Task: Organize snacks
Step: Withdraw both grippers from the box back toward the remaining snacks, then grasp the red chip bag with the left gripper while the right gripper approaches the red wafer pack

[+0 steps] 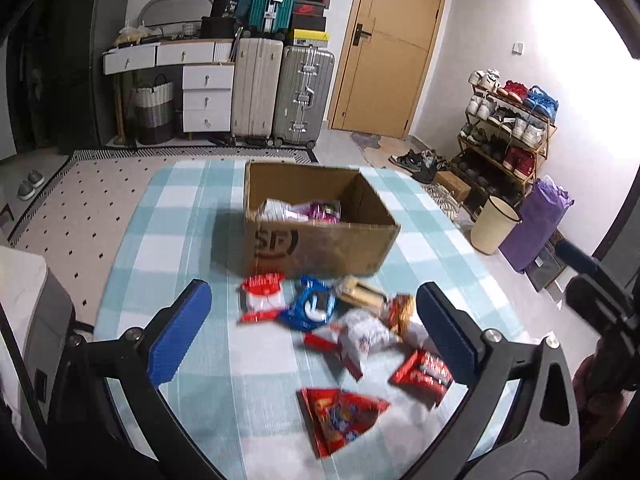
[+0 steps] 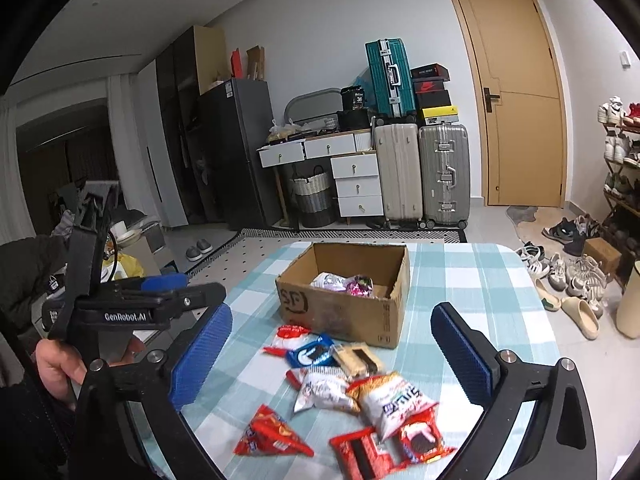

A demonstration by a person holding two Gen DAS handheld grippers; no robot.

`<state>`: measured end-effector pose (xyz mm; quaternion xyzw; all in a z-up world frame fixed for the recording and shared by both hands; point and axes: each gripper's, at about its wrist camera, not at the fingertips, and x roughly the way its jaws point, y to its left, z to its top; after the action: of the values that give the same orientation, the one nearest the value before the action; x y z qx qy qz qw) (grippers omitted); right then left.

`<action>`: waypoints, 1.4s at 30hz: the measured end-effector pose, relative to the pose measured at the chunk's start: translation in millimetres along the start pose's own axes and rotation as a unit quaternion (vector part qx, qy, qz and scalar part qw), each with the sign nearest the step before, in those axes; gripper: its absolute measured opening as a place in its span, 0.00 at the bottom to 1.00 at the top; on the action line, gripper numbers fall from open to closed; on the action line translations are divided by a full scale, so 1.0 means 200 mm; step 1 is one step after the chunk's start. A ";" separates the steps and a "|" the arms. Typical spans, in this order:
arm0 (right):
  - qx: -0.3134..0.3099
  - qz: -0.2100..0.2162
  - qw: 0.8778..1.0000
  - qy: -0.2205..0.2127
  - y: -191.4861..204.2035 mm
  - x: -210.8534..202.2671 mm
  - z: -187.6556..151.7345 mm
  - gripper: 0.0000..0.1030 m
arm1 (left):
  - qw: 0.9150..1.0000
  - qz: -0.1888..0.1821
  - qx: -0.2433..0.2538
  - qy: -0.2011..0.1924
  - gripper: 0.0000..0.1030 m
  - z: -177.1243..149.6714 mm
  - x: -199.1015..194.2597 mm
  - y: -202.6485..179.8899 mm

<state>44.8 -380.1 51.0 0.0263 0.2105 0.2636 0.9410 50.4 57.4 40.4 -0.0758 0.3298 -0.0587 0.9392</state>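
Observation:
An open cardboard box stands on the checked tablecloth, with a few snack packets lying inside. In front of it lies a loose pile: a red-and-white packet, a blue packet, a tan wafer pack, a white bag, a red triangular bag and red packets. My left gripper hovers open above the pile, nothing between its blue pads. My right gripper is open too, over the same pile, touching nothing.
The table's blue-and-white cloth ends at a rounded edge. In the right wrist view a hand holds the left gripper at the left. Suitcases, a drawer unit, a door, a shoe rack and a cream bin stand beyond.

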 end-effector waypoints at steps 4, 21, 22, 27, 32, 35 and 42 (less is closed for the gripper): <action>0.009 -0.002 1.000 0.000 0.01 -0.04 -0.04 0.99 | 1.000 -0.013 -0.008 0.023 0.99 -0.12 0.07 0.02; 0.048 -0.008 0.999 0.020 0.02 -0.14 -0.30 1.00 | 0.998 -0.027 0.010 0.057 0.99 -0.51 0.25 -0.02; 0.049 -0.008 0.999 0.020 0.02 -0.14 -0.32 1.00 | 0.998 -0.028 0.008 0.057 0.99 -0.53 0.27 -0.01; 0.073 -0.002 0.997 0.019 -0.01 -0.13 -0.37 1.00 | 0.997 -0.044 0.007 0.069 0.99 -0.58 0.35 -0.01; 0.076 -0.002 0.997 0.029 -0.02 -0.09 -0.42 1.00 | 0.996 -0.043 0.020 0.080 0.99 -0.61 0.43 -0.05; 0.081 0.002 0.996 0.034 -0.03 -0.07 -0.44 1.00 | 0.995 -0.044 0.014 0.091 0.99 -0.63 0.48 -0.04; 0.091 0.001 0.995 0.046 -0.06 -0.02 -0.51 1.00 | 0.993 -0.037 0.017 0.108 0.97 -0.64 0.61 -0.05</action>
<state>6.8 -398.9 -42.4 0.1002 0.2770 0.2455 0.9236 64.8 14.3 -131.0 -0.0647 0.4248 -0.1066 0.8967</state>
